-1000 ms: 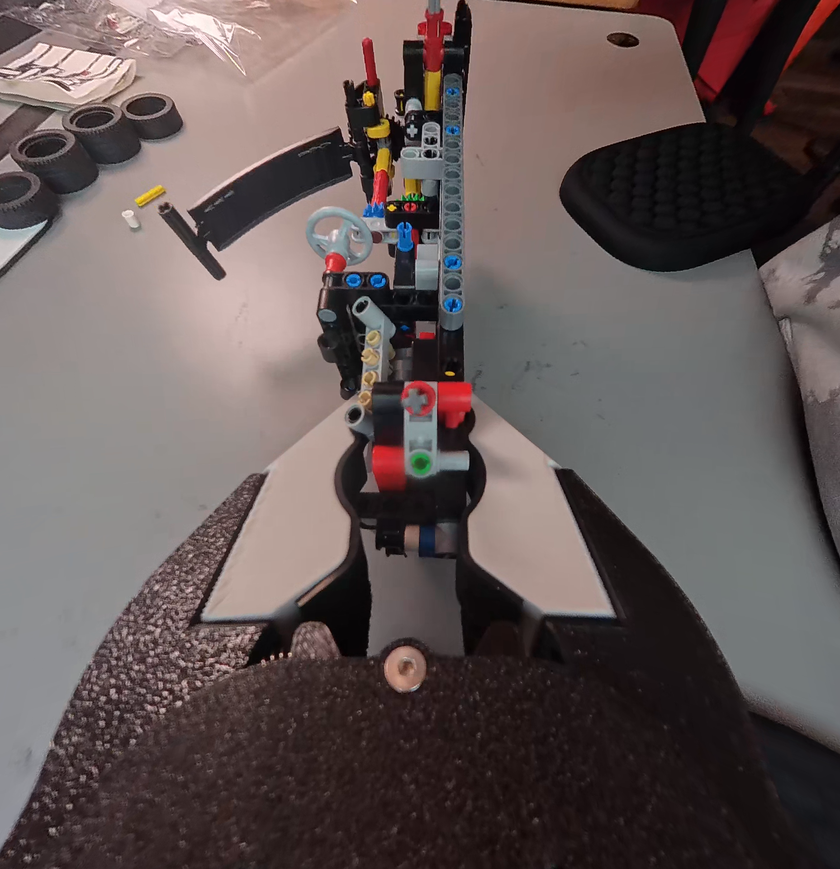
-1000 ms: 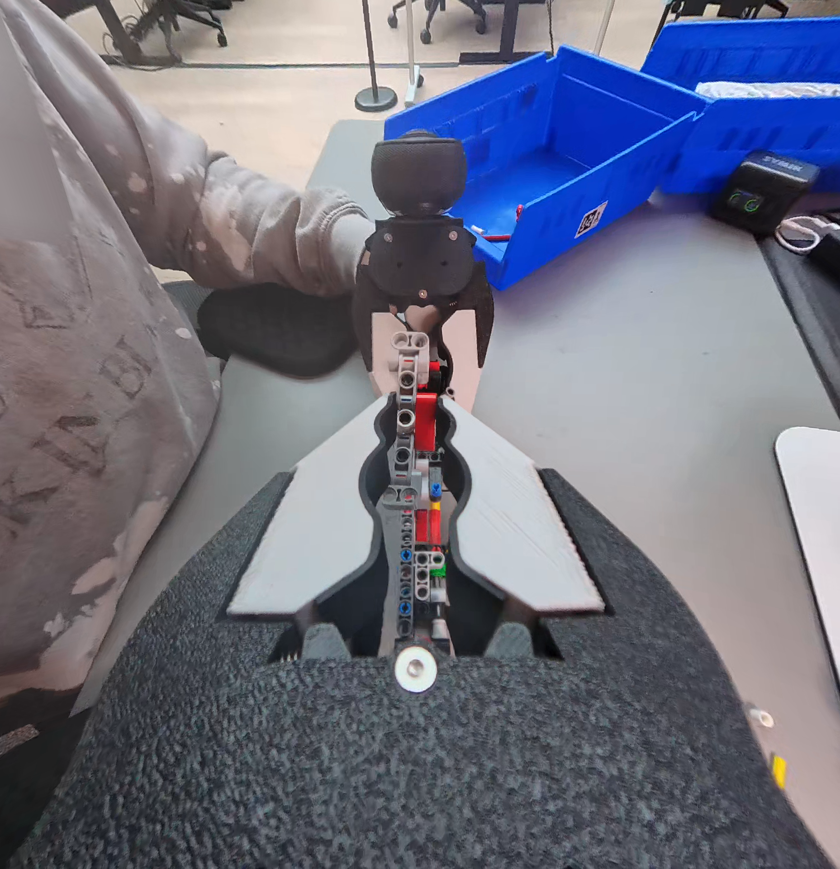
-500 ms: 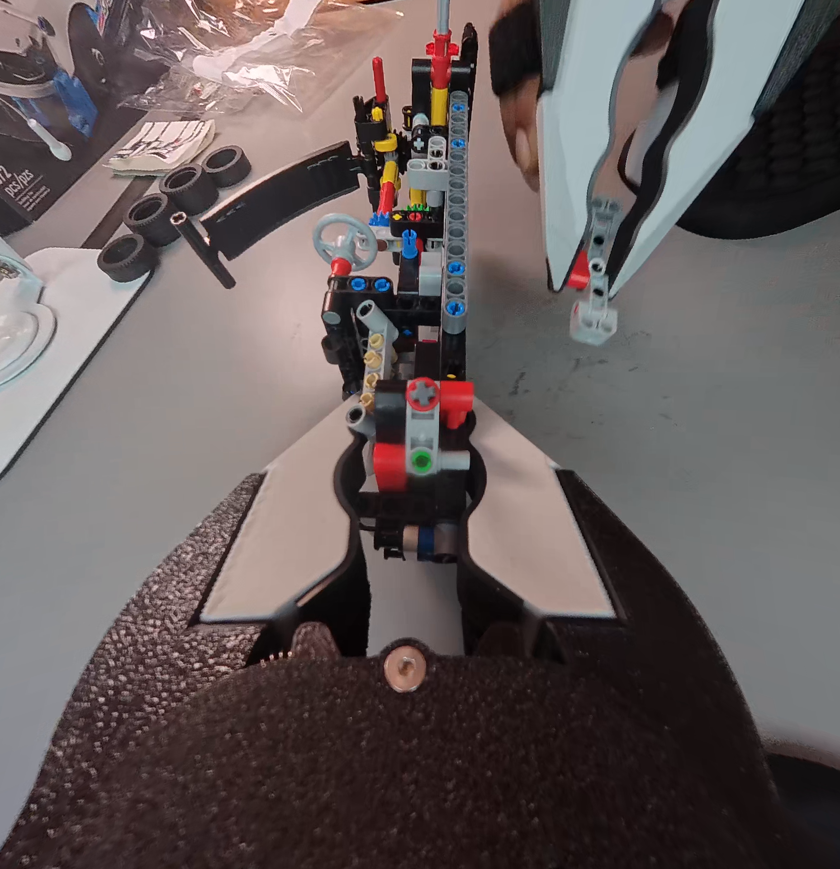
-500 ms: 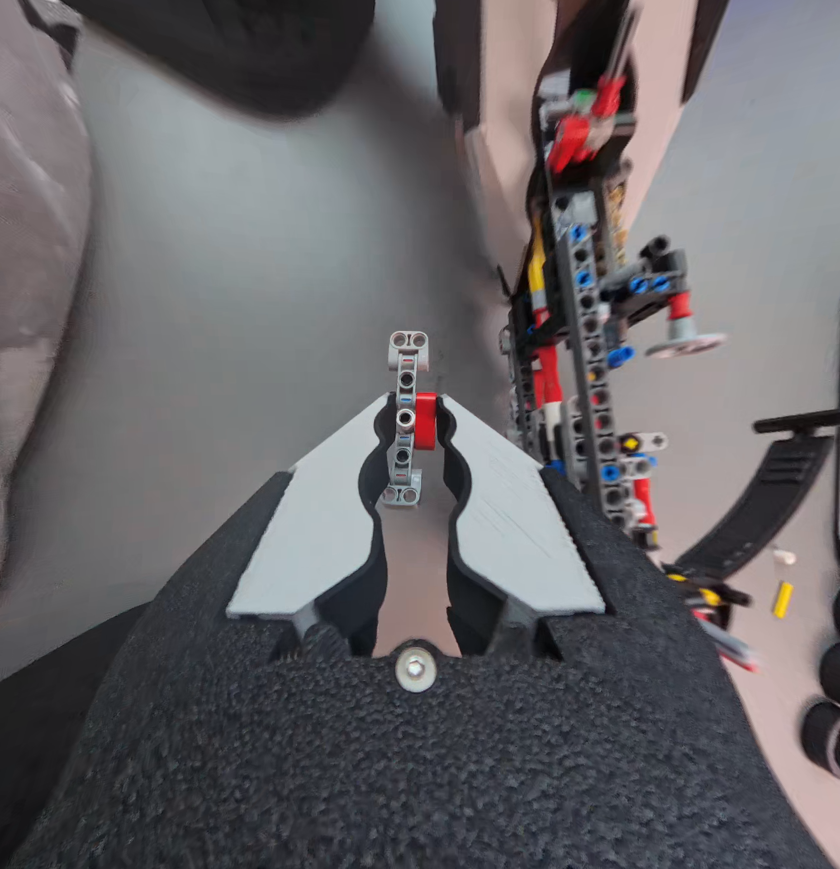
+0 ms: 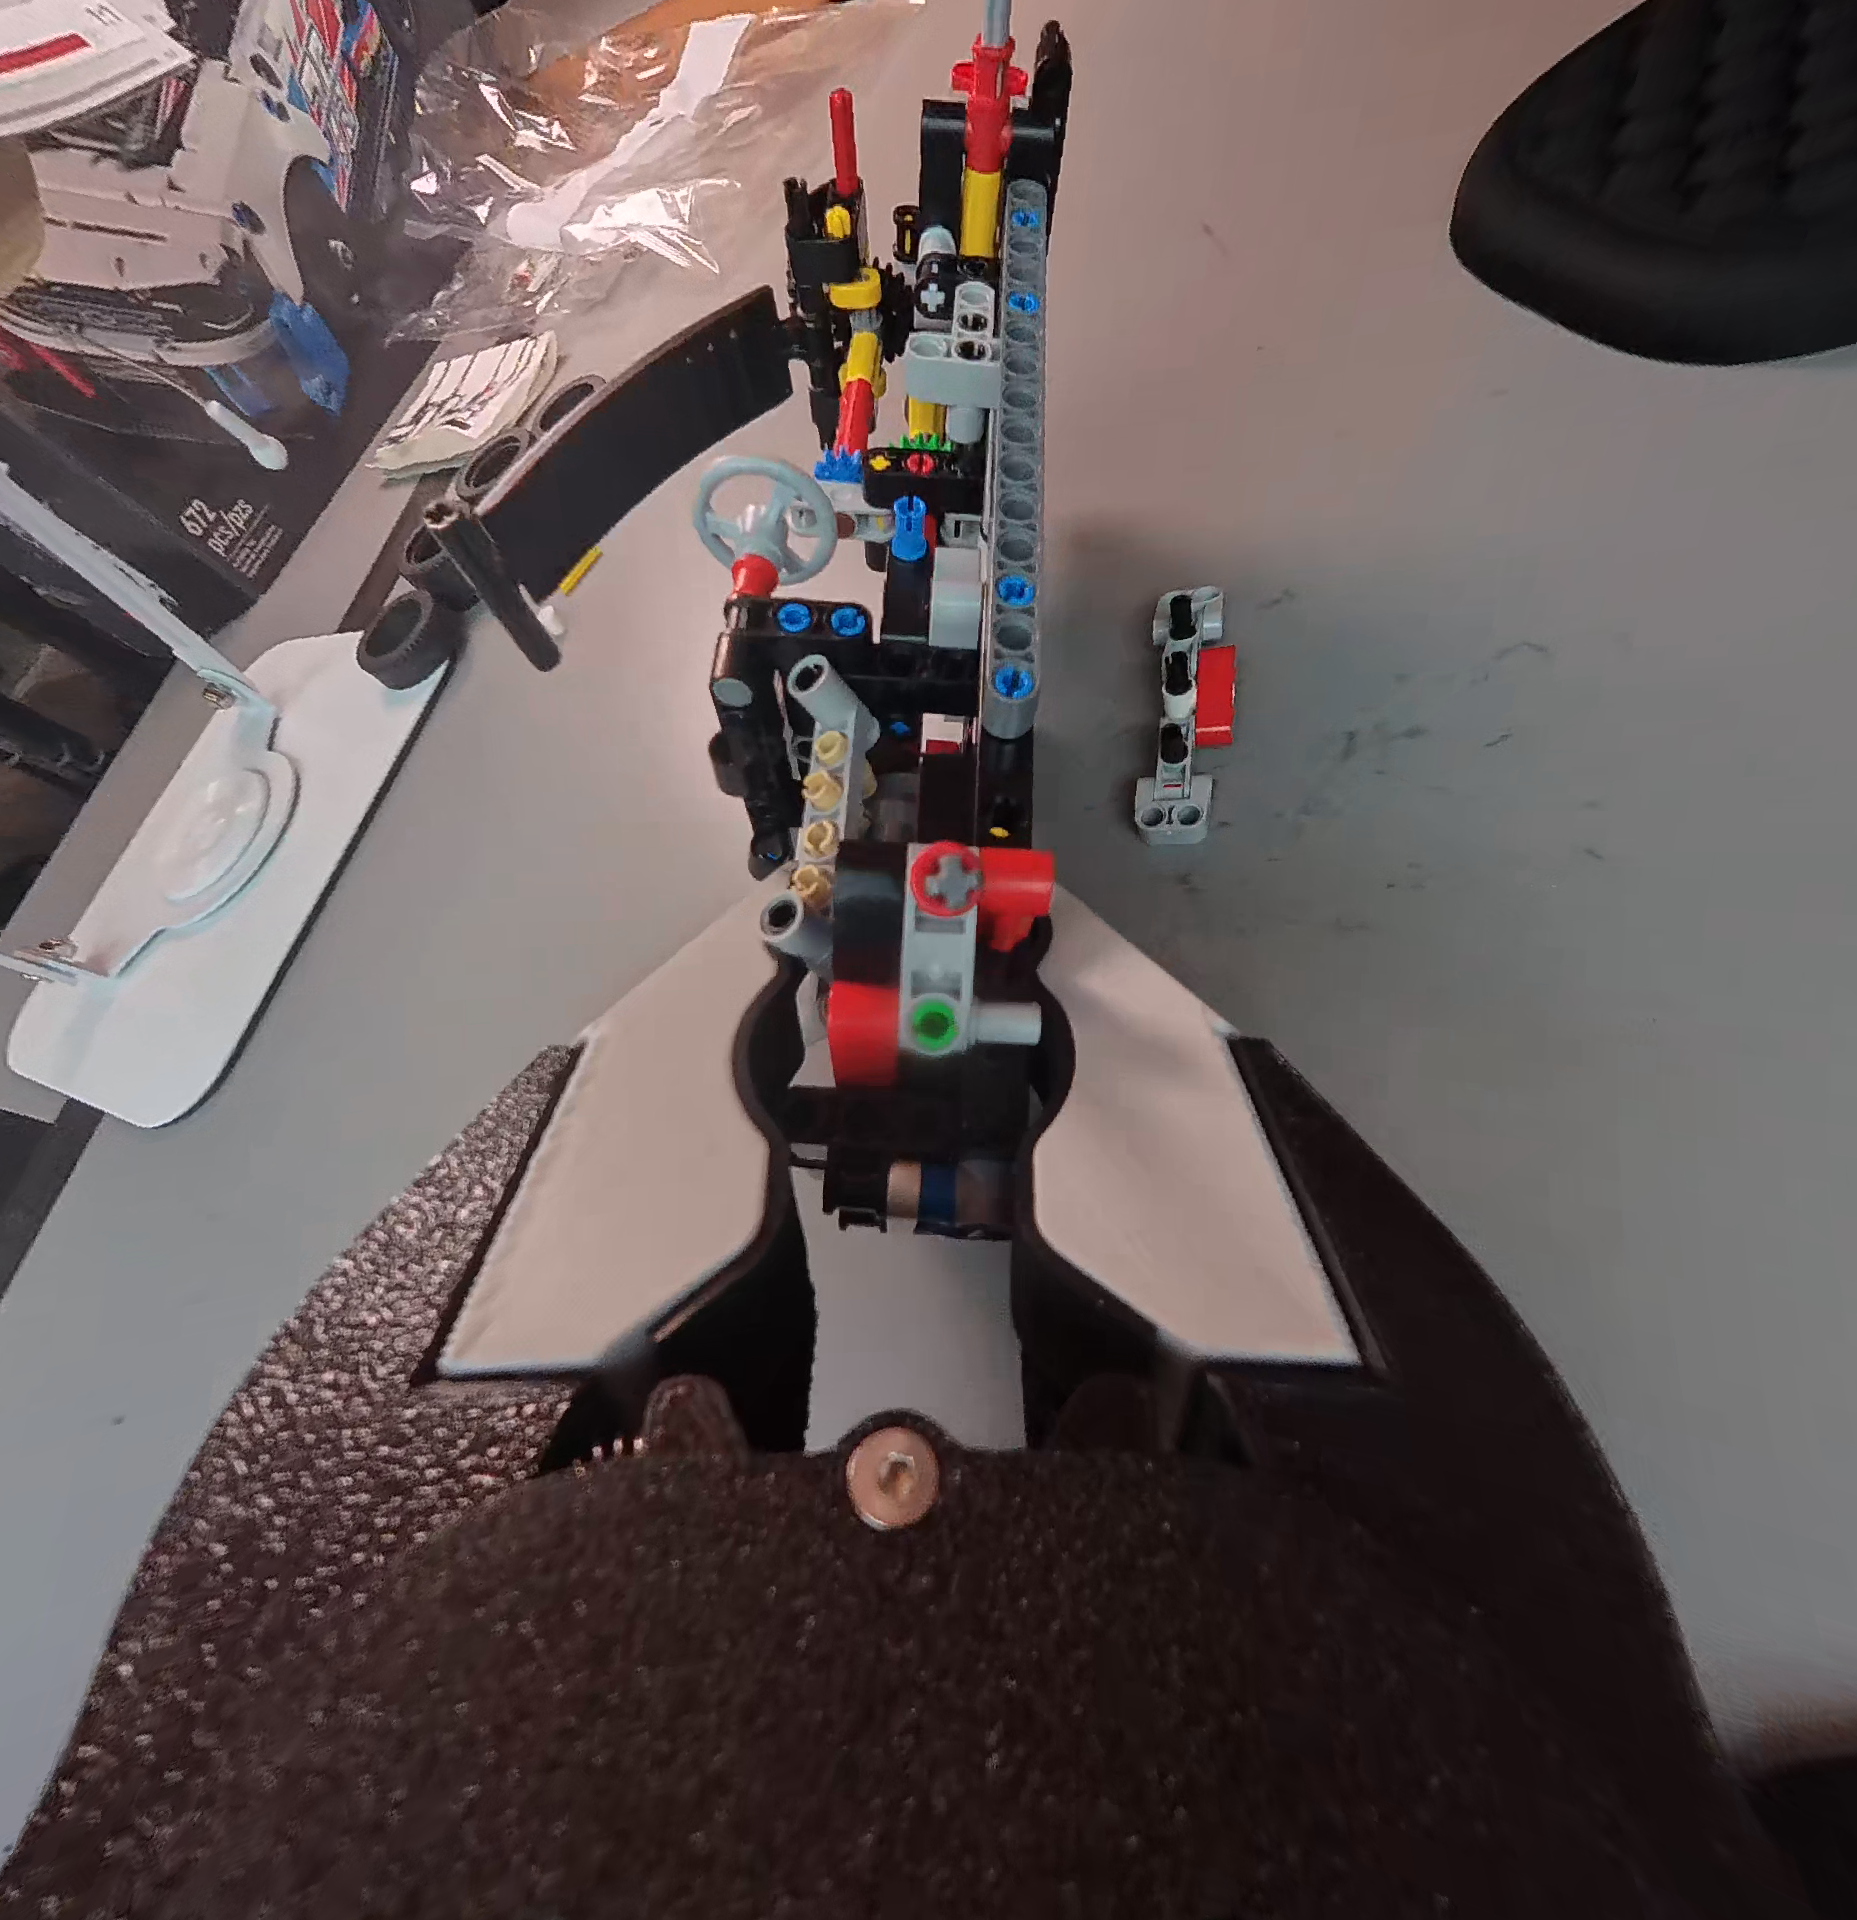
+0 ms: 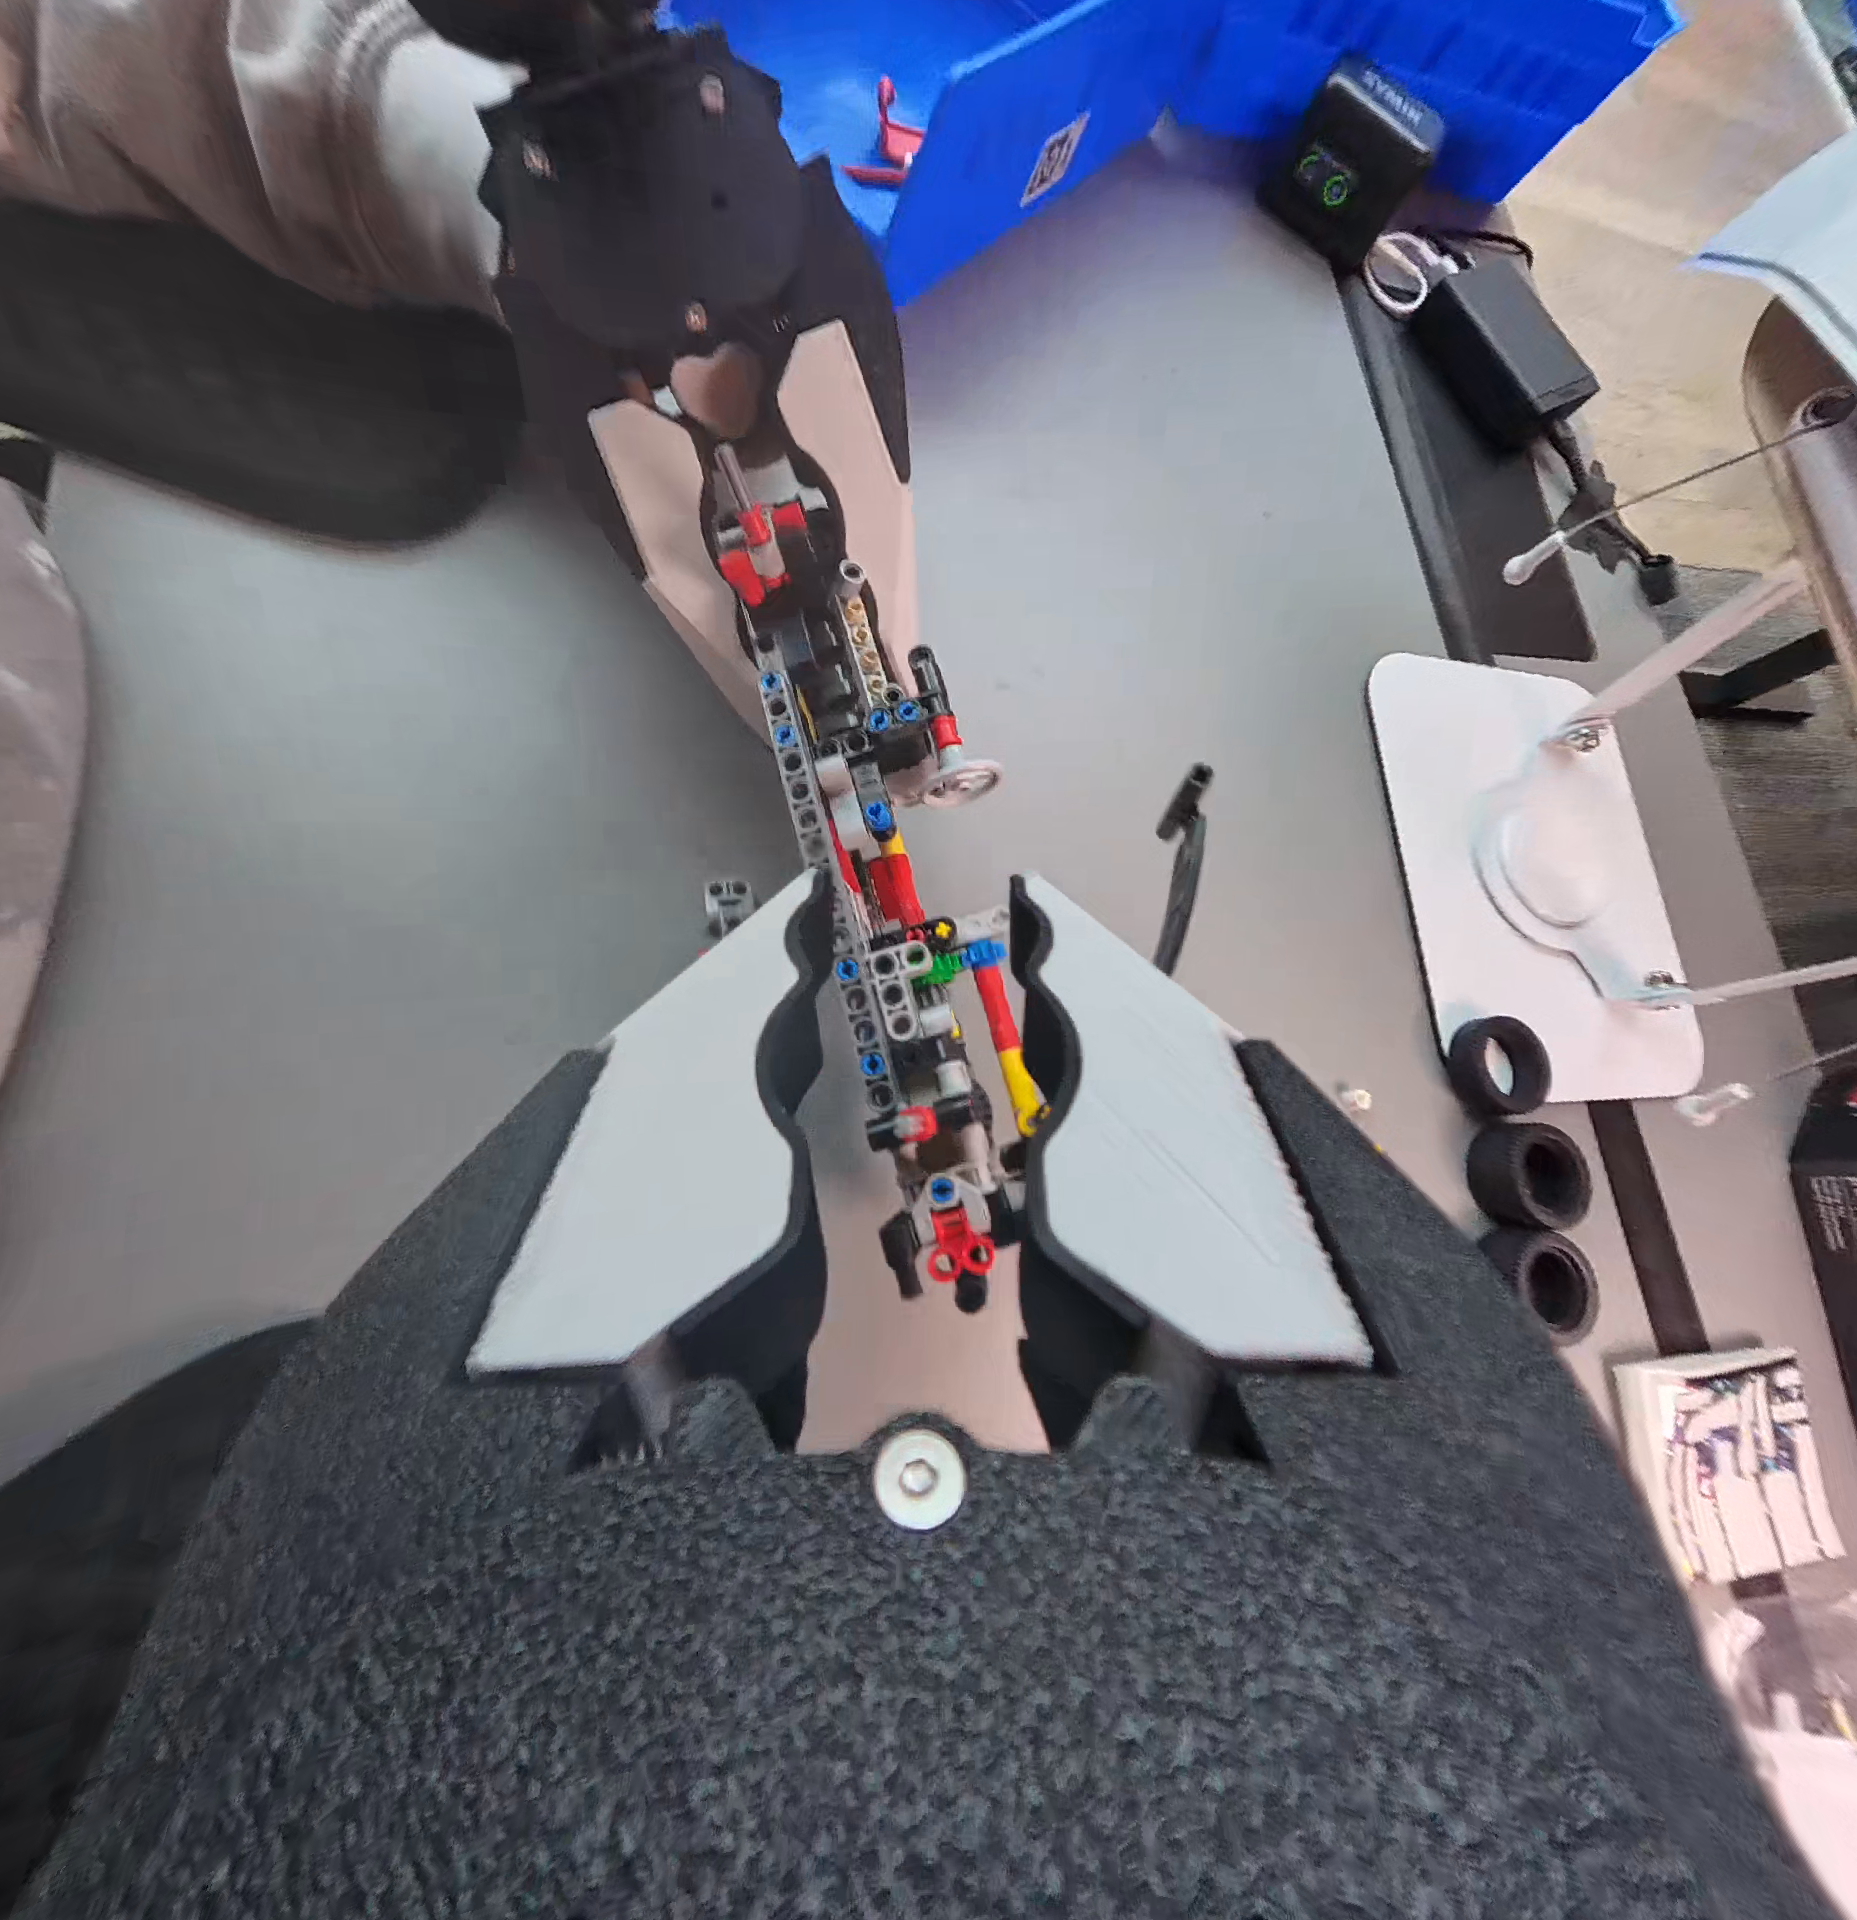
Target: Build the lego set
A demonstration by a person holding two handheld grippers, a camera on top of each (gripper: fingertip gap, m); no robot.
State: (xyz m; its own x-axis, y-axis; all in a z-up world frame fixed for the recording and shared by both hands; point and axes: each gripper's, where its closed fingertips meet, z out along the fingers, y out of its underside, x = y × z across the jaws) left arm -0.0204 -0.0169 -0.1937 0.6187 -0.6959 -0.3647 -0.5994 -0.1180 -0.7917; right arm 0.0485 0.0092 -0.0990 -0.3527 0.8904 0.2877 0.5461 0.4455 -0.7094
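A long, half-built Lego chassis (image 5: 1012,436) with a grey holed beam, a grey steering wheel (image 5: 763,514) and a black curved panel (image 5: 633,436) stands on the grey table. My left gripper (image 5: 919,914) is shut on its near end. In the right wrist view the chassis (image 6: 799,769) runs from my left gripper (image 6: 820,675) to my right gripper (image 6: 913,899), whose jaws stand open on either side of its other end. A small grey-and-red beam piece (image 5: 1178,717) lies flat on the table right of the chassis.
Several black tyres (image 6: 1526,1174) lie by a white stand base (image 6: 1526,873). Blue bins (image 6: 1111,94) and a black charger box (image 6: 1350,166) stand beyond. The set's box (image 5: 124,312), plastic bags (image 5: 591,187) and a black armrest pad (image 5: 1682,177) edge the table. The gap from one gripper's tips to the other's is roughly 12 cm.
My right gripper pulled a grey-and-red piece off the chassis, laid it on the table and let go. It has opened and moved to the chassis's far end. My left gripper kept its hold.
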